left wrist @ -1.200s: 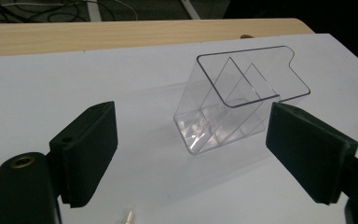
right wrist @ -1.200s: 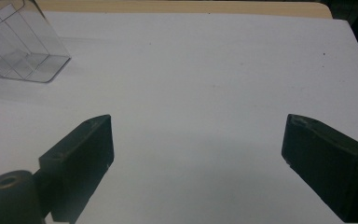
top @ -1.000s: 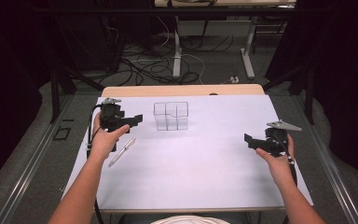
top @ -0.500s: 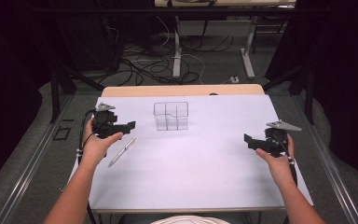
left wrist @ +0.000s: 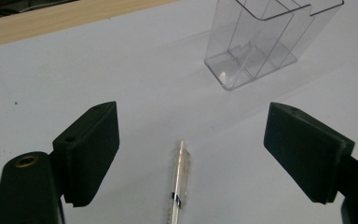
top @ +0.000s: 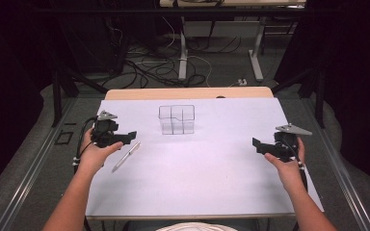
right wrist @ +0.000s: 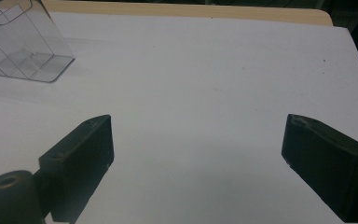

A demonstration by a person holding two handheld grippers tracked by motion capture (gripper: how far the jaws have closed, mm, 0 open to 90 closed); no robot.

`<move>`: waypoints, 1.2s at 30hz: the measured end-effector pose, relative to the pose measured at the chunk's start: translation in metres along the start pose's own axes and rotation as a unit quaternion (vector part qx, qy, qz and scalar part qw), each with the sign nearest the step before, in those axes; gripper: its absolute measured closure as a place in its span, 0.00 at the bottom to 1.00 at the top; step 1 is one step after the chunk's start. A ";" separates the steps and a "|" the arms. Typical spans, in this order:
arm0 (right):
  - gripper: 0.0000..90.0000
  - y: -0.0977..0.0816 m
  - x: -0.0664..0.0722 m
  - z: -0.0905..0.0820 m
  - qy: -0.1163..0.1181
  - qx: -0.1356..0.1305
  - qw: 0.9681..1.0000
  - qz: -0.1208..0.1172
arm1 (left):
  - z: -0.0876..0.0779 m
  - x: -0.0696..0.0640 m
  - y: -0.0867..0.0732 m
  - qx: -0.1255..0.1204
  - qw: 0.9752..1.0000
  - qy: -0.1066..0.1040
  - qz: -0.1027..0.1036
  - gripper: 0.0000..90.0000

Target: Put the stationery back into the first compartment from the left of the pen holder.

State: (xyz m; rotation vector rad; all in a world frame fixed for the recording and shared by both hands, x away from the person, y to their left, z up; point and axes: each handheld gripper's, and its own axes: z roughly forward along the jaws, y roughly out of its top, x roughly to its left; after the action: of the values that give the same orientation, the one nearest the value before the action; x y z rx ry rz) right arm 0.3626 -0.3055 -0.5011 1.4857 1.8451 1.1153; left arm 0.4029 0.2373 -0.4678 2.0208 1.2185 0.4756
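A clear pen (top: 125,156) (left wrist: 180,186) lies on the white table sheet (top: 197,168), left of centre. My left gripper (top: 131,137) (left wrist: 191,158) hovers just above it, jaws open wide with the pen lying between and below them. A clear plastic organiser (top: 177,119) (left wrist: 261,39) (right wrist: 21,44) with several compartments stands upright and empty toward the back middle. My right gripper (top: 257,143) (right wrist: 198,163) is held open at the right side of the sheet, nothing between its jaws.
The wooden table edge (top: 188,92) runs behind the sheet. Beyond it are desk legs and cables on the floor (top: 173,67). A metal rail (top: 29,173) borders the left side.
My left gripper has drawn back toward the person and lowered, now over the pen. The right gripper has stayed put.
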 end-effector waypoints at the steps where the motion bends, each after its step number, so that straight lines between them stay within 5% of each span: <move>1: 0.09 0.000 0.000 0.000 0.001 0.000 1.000 -0.001 | 0.000 0.000 -0.001 0.001 1.000 0.000 0.002 0.21; 16: 0.00 -0.001 0.003 0.002 0.002 0.011 1.000 -0.014 | 0.007 0.013 -0.021 0.059 0.998 0.023 0.009 0.37; 22: 0.00 -0.001 0.004 0.003 0.002 0.012 1.000 -0.015 | 0.012 0.014 -0.030 0.091 0.996 0.023 0.004 0.42; 28: 0.00 -0.001 0.004 0.003 0.004 0.012 1.000 -0.011 | 0.018 0.014 -0.038 0.120 0.992 0.032 0.027 0.45; 36: 0.00 -0.001 0.003 0.002 0.006 0.014 1.000 -0.014 | 0.024 0.017 -0.047 0.140 0.990 0.025 0.018 0.48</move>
State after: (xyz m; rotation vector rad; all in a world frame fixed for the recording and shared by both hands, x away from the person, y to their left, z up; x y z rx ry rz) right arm 0.3629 -0.3016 -0.5030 1.4673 1.8905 1.0926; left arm 0.3976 0.2563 -0.5191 2.2815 1.3415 0.3918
